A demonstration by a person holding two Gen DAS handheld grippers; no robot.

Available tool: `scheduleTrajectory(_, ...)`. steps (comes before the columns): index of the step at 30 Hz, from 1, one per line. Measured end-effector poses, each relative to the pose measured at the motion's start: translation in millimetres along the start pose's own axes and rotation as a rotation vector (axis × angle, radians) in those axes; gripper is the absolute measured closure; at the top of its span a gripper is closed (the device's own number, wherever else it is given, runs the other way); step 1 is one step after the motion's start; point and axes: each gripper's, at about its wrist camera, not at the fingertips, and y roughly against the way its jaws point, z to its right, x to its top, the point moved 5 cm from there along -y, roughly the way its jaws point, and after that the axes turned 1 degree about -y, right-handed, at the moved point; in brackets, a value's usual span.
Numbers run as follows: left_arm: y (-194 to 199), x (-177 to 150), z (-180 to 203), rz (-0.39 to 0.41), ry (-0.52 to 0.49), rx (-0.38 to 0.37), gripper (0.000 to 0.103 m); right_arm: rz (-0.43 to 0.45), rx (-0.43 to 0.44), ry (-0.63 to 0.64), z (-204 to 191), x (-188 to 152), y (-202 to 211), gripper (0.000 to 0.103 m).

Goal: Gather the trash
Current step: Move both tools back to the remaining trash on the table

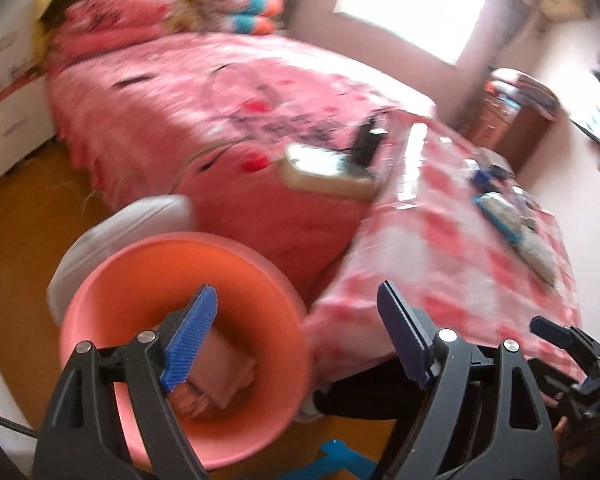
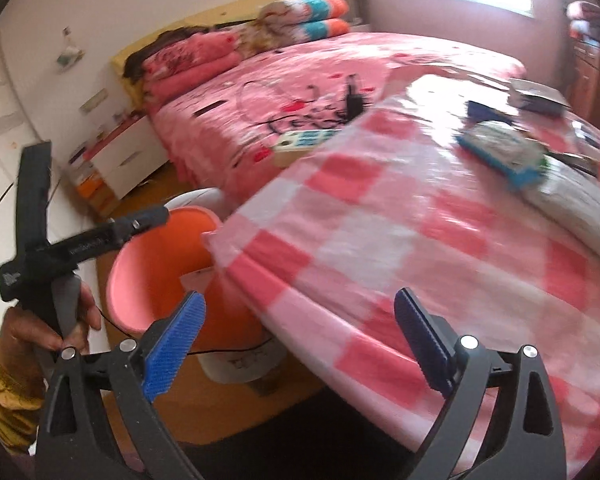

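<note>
A pink-orange trash bin (image 1: 148, 280) stands on the floor beside the table, with a pale box-like piece of trash (image 1: 224, 376) inside. My left gripper (image 1: 300, 332) is open and empty above the bin's right rim. My right gripper (image 2: 300, 344) is open and empty at the near edge of the pink checked table (image 2: 380, 240). The bin also shows in the right wrist view (image 2: 140, 280). On the table lie a blue-edged packet (image 2: 504, 156), a white wrapper (image 2: 576, 208), a dark blue item (image 2: 484, 110) and a small box (image 2: 536, 96). The left gripper's handle (image 2: 80, 244) shows in the right wrist view.
A bed with a pink cover (image 1: 204, 100) fills the space behind the table, with a remote-like box (image 1: 324, 172) and a black item (image 1: 366, 140) on it. A white bucket (image 1: 112, 232) stands behind the bin. A wooden cabinet (image 1: 512, 120) stands by the window.
</note>
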Motion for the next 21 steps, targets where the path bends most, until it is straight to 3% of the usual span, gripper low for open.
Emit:
scheduleTrajectory(4, 8, 12, 46, 0.075, -0.091, -0.112, 0.020, 0.034, -0.080, -0.072, 34, -5, 25, 0.009)
scheduleTrajectory(8, 14, 15, 83, 0.101, -0.155, -0.198, 0.020, 0.084, -0.161, -0.106, 61, -10, 54, 0.009)
scheduleTrajectory(11, 13, 15, 105, 0.073, -0.203, -0.210, 0.020, 0.108, -0.190, -0.146, 78, -16, 72, 0.007)
scheduleTrajectory(14, 11, 16, 120, 0.022, -0.241, -0.162, 0.020, 0.113, -0.240, -0.195, 97, -26, 85, 0.007)
scheduleTrajectory(17, 19, 21, 141, 0.039, -0.325, -0.160, 0.020, 0.101, -0.272, -0.289, 118, -37, 94, 0.007)
scheduleTrajectory(21, 24, 27, 156, 0.026, -0.331, -0.200, 0.020, 0.111, -0.283, -0.387, 146, -41, 107, 0.007)
